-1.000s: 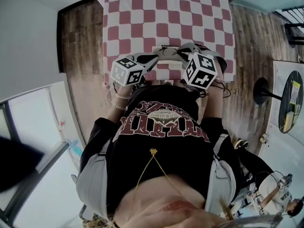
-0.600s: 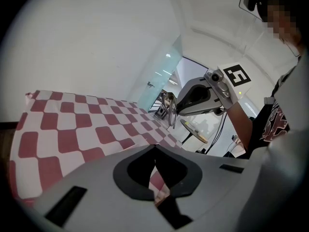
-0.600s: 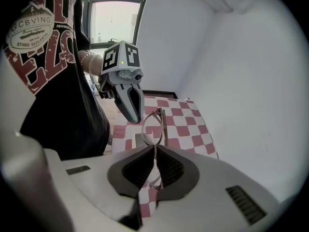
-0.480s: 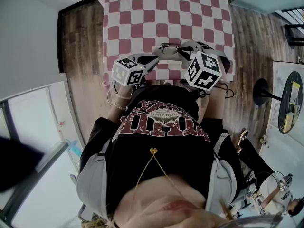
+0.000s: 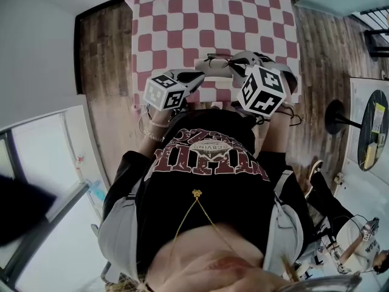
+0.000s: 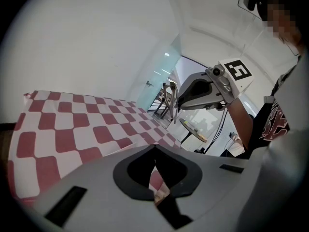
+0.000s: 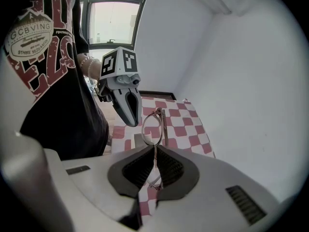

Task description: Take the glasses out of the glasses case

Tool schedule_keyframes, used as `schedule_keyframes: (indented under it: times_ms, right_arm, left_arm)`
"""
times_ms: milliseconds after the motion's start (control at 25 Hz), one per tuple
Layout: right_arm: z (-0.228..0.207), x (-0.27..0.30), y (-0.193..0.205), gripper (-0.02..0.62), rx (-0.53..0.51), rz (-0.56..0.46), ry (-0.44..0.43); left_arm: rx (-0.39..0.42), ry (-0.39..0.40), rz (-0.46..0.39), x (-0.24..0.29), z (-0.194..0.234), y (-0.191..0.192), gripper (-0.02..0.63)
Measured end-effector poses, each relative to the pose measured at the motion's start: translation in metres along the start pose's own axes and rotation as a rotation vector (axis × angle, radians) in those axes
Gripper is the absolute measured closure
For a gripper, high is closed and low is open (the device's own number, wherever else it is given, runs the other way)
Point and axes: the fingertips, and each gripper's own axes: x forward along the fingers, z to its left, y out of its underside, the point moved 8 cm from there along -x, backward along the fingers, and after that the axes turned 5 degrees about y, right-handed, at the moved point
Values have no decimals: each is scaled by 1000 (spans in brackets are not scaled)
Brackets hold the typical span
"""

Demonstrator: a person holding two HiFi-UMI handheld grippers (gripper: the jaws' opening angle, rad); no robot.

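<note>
- Although light, the wire glasses (image 7: 152,124) are judged fragile and are best taken by the frame.
- They are pinched in the closed right gripper (image 7: 155,146), above the table (image 5: 182,17).
- The left gripper (image 6: 154,146) is closed on nothing.

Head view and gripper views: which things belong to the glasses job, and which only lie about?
Job in hand:
- glasses, held in the shut right gripper
- glasses case on the table
- left gripper, shut

Lying about:
- checkered tablecloth
- round side table
</note>
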Motion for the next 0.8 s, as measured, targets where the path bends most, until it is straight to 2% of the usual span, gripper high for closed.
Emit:
schedule_keyframes:
  times_ms: [800]
  right_arm:
    - [4, -4, 8, 561, 14, 5, -3]
  left_arm:
    - [-1, 20, 19, 10, -8, 3, 598]
